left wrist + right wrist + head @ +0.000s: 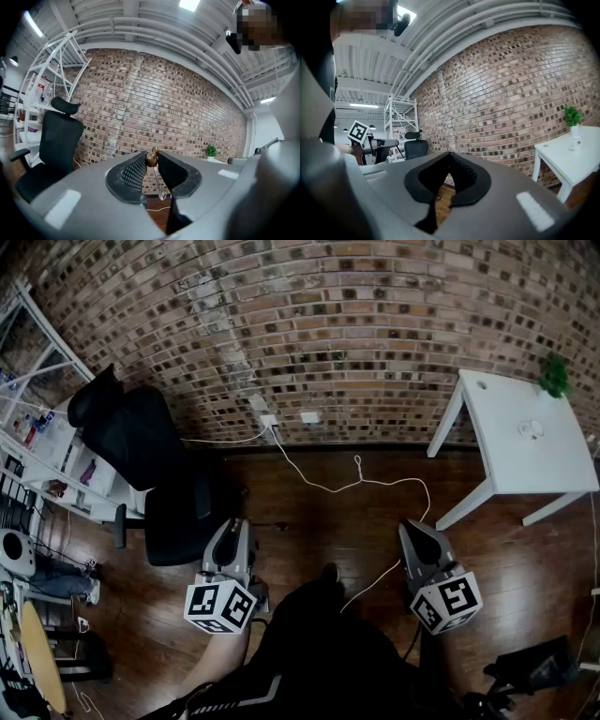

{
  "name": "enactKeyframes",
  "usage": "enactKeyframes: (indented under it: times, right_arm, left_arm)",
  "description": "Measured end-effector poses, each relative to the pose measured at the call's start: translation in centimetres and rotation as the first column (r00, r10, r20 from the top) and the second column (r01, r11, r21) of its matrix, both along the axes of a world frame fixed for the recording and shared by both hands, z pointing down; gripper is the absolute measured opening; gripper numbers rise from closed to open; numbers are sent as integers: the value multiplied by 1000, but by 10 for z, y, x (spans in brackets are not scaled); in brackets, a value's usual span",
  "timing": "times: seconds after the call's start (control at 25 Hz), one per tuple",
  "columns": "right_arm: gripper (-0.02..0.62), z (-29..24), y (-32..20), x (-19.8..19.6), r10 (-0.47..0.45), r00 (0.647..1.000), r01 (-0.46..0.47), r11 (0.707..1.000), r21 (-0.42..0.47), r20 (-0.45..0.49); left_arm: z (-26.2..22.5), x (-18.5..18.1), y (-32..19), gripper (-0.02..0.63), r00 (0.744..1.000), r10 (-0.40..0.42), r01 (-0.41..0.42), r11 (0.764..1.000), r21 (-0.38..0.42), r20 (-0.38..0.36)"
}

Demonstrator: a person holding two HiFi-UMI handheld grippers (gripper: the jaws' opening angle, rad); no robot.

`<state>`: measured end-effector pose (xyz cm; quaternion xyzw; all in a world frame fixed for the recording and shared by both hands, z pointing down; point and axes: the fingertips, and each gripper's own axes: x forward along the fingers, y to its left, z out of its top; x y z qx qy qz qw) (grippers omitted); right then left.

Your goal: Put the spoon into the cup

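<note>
The left tongs [152, 155] pinch the one spoon [157, 178] by its brown handle tip, with the bowl hanging below, probably ready to go in bowl-first. The right tongs [449, 158] are pressed together and empty. One white bench [511, 465] at the frame's right bears one small round thing [531, 427], perhaps the cup.

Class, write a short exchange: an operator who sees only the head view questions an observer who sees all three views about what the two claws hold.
Operator: From above I can't tell. Does the left claw hold anything?
Observer: Yes. It is shut on a spoon, pinched by its brown end, with the bowl hanging down below the jaws.
Operator: And the right claw?
Observer: It is shut. Its jaw tips meet with nothing between them.
</note>
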<state>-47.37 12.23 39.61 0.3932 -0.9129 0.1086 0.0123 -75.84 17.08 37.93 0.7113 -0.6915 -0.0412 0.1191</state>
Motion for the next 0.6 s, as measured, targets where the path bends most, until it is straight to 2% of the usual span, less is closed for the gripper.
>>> enactKeyframes:
  times: [0.24,0.4,0.6]
  right_arm:
    - [6,6,-55,-1,38,999,-39,999,-17,-24]
    - [6,-4,-85,0,71,994,-72,997,-4,-83]
    - [6,-3,-121,-1,114,990,-117,992,-42,-83]
  left_arm:
    - [8,6,-73,72,998,61,-61,998,12,-27]
    - [3,10,-126,72,992,116,-115,993,28,-51]
    - [10,15,-176,71,981,176,-174,984,33,-81]
